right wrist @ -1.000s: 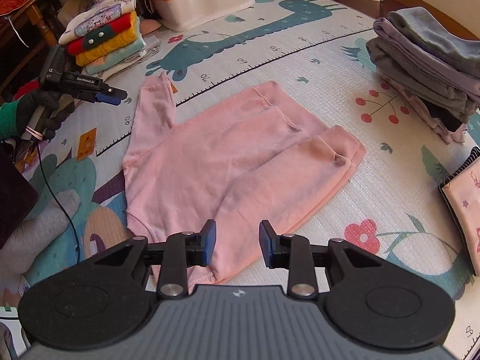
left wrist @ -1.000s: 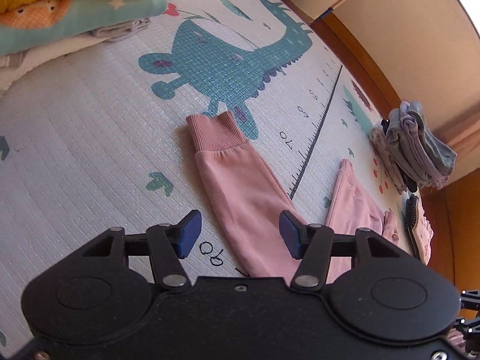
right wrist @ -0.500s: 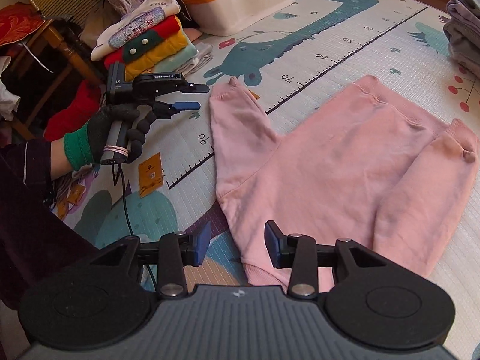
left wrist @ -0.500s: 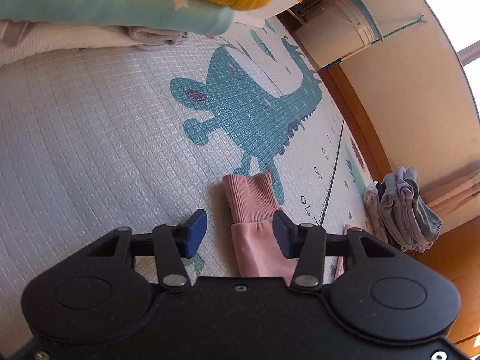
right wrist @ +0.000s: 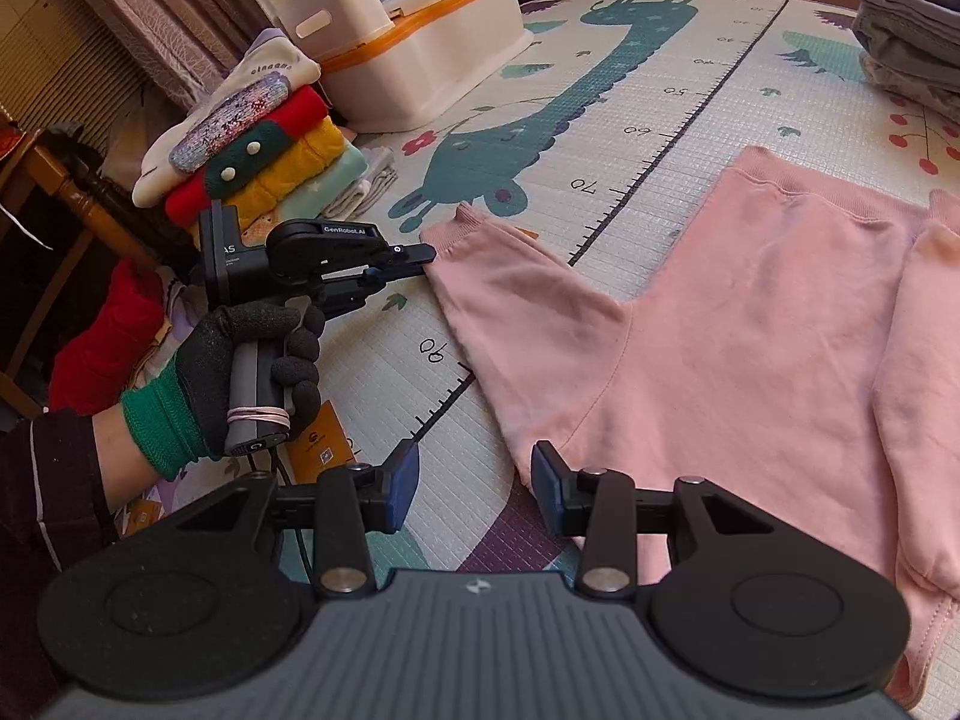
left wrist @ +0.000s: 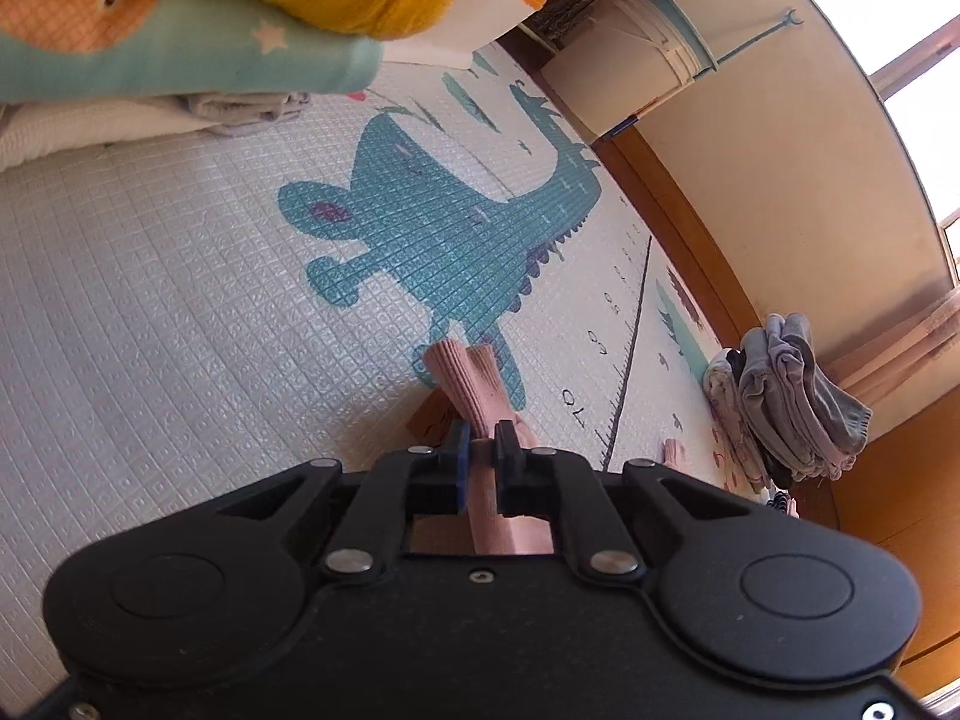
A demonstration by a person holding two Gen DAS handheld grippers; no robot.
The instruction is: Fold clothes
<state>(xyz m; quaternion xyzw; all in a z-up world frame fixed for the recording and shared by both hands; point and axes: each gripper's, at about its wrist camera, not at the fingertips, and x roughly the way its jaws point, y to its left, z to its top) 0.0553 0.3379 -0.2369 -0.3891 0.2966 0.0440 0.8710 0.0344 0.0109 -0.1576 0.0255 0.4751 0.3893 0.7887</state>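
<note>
Left claw pinches the sleeve cuff; right claw waits wide at the hem

Nearest, the right claw [right wrist: 473,487] hangs with jaws wide over the play mat [right wrist: 690,90], just beside the lower edge of the pink sweatshirt [right wrist: 750,324] lying flat; further left, the left claw [left wrist: 480,443] is closed on the sleeve cuff [left wrist: 471,378], ribbing bunched between the jaws; I would lift the cuff low and carry it across the body, keeping the sleeve uncreased; beyond, folded stacks [right wrist: 252,144] and a white orange-rimmed bin [right wrist: 444,54], lid shut, contents hidden
</note>
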